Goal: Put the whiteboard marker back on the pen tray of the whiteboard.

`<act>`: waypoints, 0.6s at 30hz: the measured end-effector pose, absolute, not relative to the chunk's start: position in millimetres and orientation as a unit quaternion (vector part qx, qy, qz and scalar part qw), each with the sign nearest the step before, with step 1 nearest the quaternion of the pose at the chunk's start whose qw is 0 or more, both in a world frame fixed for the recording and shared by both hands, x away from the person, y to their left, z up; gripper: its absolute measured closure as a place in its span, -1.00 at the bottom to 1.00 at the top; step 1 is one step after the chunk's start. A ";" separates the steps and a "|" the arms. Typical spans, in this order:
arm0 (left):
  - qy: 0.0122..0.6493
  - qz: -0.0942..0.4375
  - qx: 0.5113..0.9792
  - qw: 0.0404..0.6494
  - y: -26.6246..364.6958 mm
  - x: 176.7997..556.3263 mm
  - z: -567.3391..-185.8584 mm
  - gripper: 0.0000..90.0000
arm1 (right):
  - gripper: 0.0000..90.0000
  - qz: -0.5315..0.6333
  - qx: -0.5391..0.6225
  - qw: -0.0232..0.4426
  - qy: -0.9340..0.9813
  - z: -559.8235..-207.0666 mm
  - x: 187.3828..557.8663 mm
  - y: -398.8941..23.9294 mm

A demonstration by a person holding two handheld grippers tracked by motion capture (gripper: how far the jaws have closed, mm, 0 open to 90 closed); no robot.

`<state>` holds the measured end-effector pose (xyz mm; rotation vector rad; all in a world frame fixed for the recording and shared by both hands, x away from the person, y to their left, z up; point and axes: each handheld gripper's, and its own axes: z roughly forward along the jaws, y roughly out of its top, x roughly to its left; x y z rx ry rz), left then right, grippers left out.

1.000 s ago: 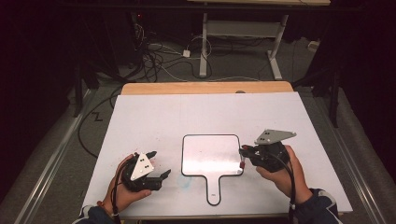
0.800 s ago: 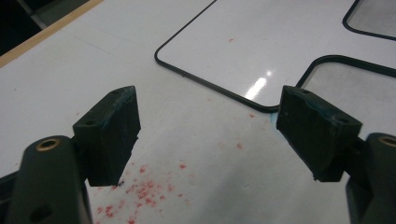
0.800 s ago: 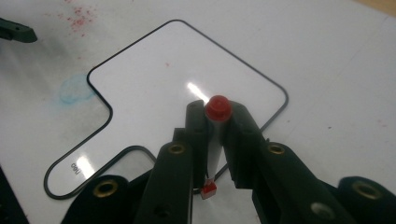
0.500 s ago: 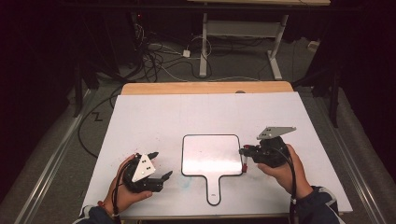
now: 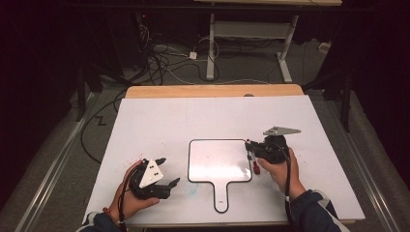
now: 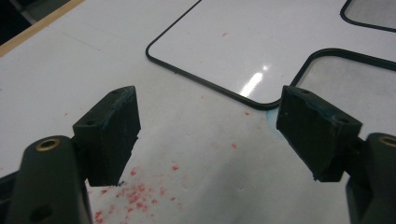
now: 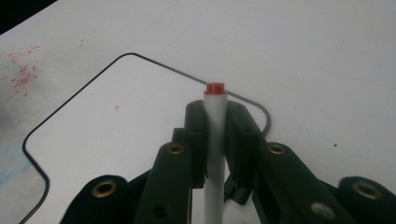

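Observation:
A white paddle-shaped board (image 5: 217, 162) with a thin black rim lies flat on the table, its handle (image 5: 221, 195) pointing toward me. My right gripper (image 5: 250, 149) hovers at the board's right edge, shut on a white marker (image 5: 252, 157) with a red end. In the right gripper view the marker (image 7: 215, 126) runs straight out between the jaws of that gripper (image 7: 215, 116), its red end over the board's rim (image 7: 70, 98). My left gripper (image 5: 169, 170) rests left of the handle, open and holding nothing. The left gripper view shows its jaws (image 6: 210, 130) wide apart before the board's corner (image 6: 243, 51).
A white sheet (image 5: 169, 121) covers the table, with a wooden strip (image 5: 212, 91) along the far edge. Red specks (image 6: 140, 191) and a faint blue smear (image 6: 271, 122) mark the sheet near the left gripper. Cables (image 5: 164, 63) and desk legs (image 5: 210, 48) stand on the floor beyond.
My right gripper has sunk with the marker toward the right edge of the board and come slightly nearer me. The left gripper has stayed where it was.

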<state>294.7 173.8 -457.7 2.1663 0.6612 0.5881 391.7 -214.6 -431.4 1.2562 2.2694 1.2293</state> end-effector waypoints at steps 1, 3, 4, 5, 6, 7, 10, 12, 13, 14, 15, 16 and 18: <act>0.260 0.231 0.853 0.389 173.6 295.0 -457.9 -0.54 | 0.79 0.427 0.437 0.131 0.781 -433.4 393.8 -214.4; 0.259 0.229 0.854 0.387 172.8 295.6 -458.4 -0.54 | 0.79 0.425 0.444 0.127 0.778 -437.9 398.5 -212.4; 0.259 0.229 0.855 0.387 172.3 295.8 -458.6 -0.54 | 0.79 0.426 0.449 0.118 0.777 -440.8 401.3 -211.4; 0.258 0.228 0.856 0.387 172.0 296.0 -458.7 -0.54 | 0.79 0.421 0.454 0.113 0.777 -443.8 404.3 -209.9; 0.258 0.227 0.856 0.386 171.7 296.1 -458.9 -0.54 | 0.79 0.419 0.458 0.109 0.776 -447.1 407.6 -208.6; 0.257 0.227 0.857 0.385 171.4 296.2 -459.0 -0.54 | 0.79 0.414 0.465 0.101 0.776 -450.3 410.9 -207.8; 0.255 0.227 0.858 0.385 171.4 296.0 -459.2 -0.54 | 0.79 0.402 0.494 0.083 0.767 -462.1 418.6 -208.5; 0.255 0.227 0.858 0.384 171.8 295.9 -459.2 -0.54 | 0.78 0.393 0.501 0.083 0.767 -466.6 419.4 -209.6; 0.255 0.226 0.858 0.385 171.9 295.9 -459.2 -0.54 | 0.78 0.389 0.503 0.086 0.767 -467.6 418.4 -209.7; 0.255 0.226 0.858 0.384 172.0 295.8 -459.1 -0.54 | 0.76 0.386 0.504 0.091 0.767 -467.9 417.6 -209.7; 0.254 0.226 0.858 0.384 171.9 295.6 -459.1 -0.54 | 0.74 0.386 0.503 0.095 0.768 -468.0 416.8 -209.8; 0.253 0.226 0.859 0.384 171.7 295.4 -459.1 -0.54 | 0.71 0.387 0.502 0.097 0.768 -468.2 416.3 -209.9; 0.253 0.225 0.859 0.383 171.3 295.2 -459.0 -0.54 | 0.59 0.384 0.497 0.107 0.771 -467.1 415.2 -208.8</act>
